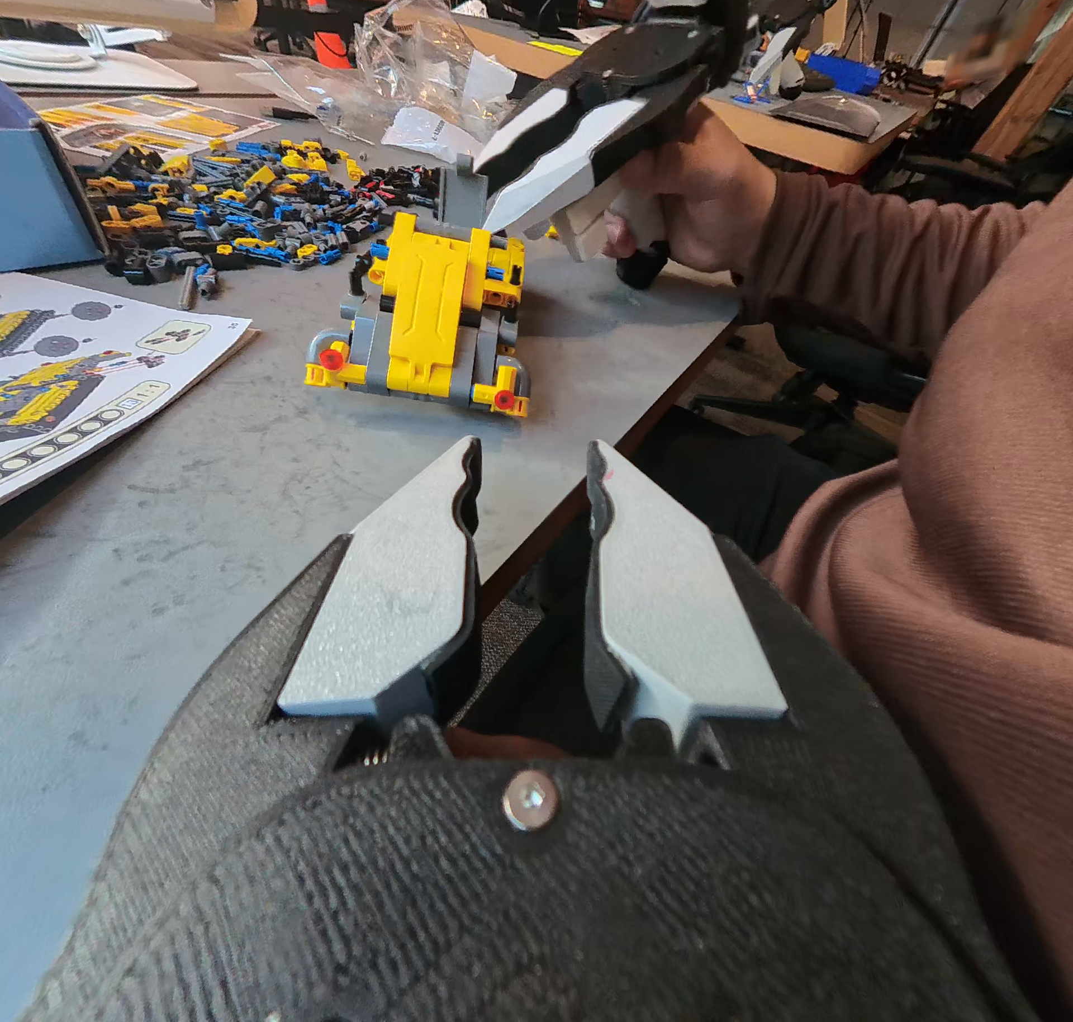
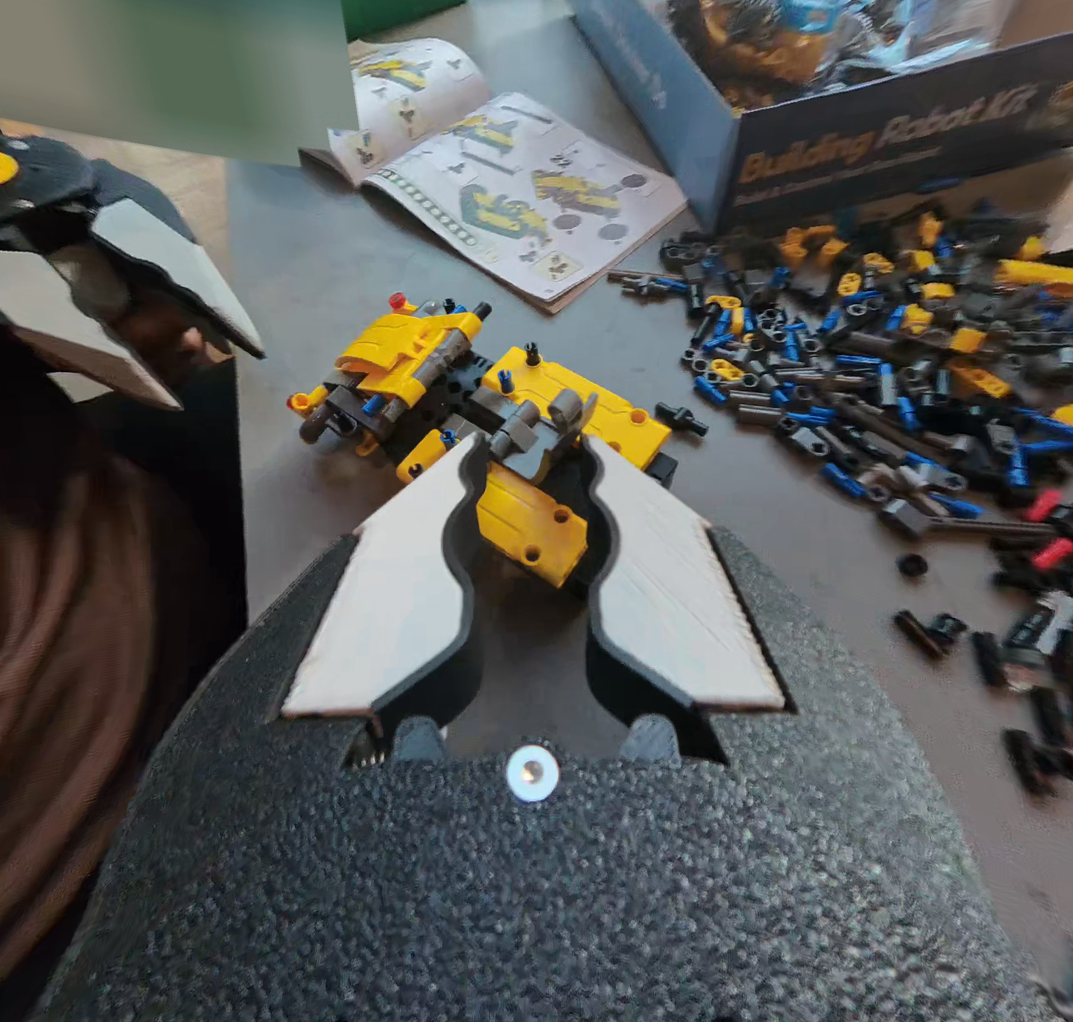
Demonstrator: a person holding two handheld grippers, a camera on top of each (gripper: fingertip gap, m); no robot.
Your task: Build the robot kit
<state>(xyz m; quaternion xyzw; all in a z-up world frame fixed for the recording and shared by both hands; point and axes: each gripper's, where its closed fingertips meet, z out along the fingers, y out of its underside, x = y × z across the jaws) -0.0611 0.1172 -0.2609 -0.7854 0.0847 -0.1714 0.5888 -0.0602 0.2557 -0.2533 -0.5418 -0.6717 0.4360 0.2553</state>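
Far left: left gripper (image 1: 534,454) hovers over the near edge of the grey table (image 1: 203,558). Its jaws are parted by a moderate gap with nothing between them, only table edge and dark floor showing through. It holds nothing and stands well apart from the model. In the right wrist view it hangs off to the left, clear of everything.

Left of centre: open instruction booklet (image 2: 522,192) lies flat on the table, beyond the model.

Centre: yellow-and-grey brick model (image 2: 522,390), partly built, rests on the table. It has a flat yellow panel on top, grey framing and small red studs at one end.

Centre, over the model: right gripper (image 2: 534,442), held in a hand (image 1: 697,198), is angled down at the model's end that carries a grey upright piece. Its jaws stand apart and straddle that end. A yellow block and the grey piece sit between the fingers, with a gap visible on both sides. Whether either finger touches the model, cannot tell.

Right: dark blue box (image 2: 871,140) stands open. In front of it is a loose pile of blue, black and yellow pieces (image 2: 900,355), near the model but apart from it.
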